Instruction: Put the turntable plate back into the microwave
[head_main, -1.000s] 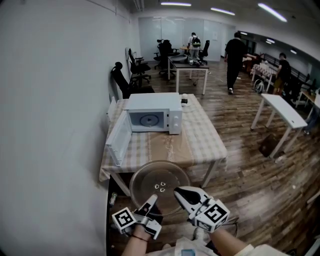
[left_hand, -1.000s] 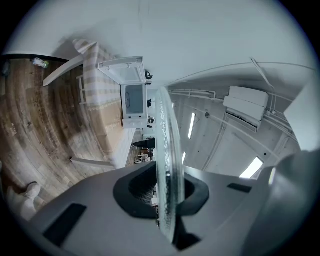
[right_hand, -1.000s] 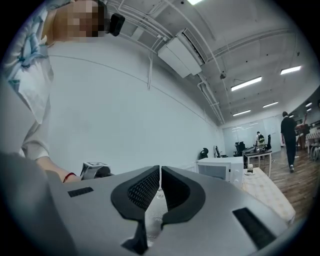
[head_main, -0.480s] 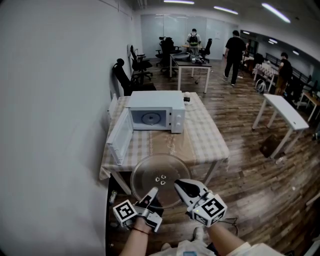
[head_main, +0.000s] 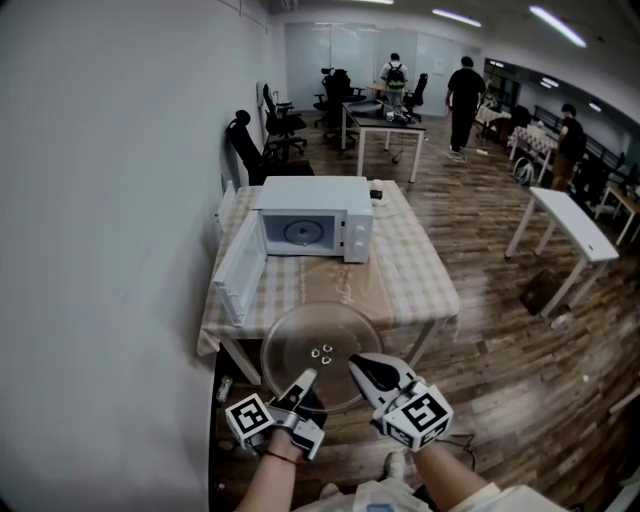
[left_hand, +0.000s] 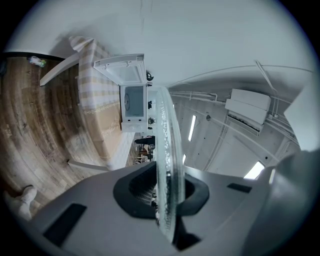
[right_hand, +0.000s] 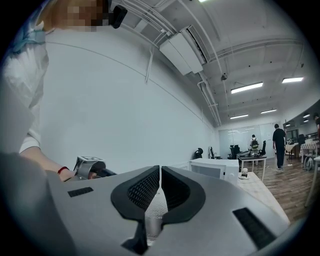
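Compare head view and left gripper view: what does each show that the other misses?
Head view only: the whole face of the round clear glass turntable plate, and the right gripper at its near rim. Left gripper view only: the plate's rim edge-on, clamped by the left gripper between its dark pads, and a white ceiling air unit. Both: the white microwave, door open, on the checked-cloth table.

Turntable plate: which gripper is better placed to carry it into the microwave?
Left. The left gripper clamps the turntable plate by its near rim; the right gripper is shut, jaws together, beside it. The microwave stands open ahead.
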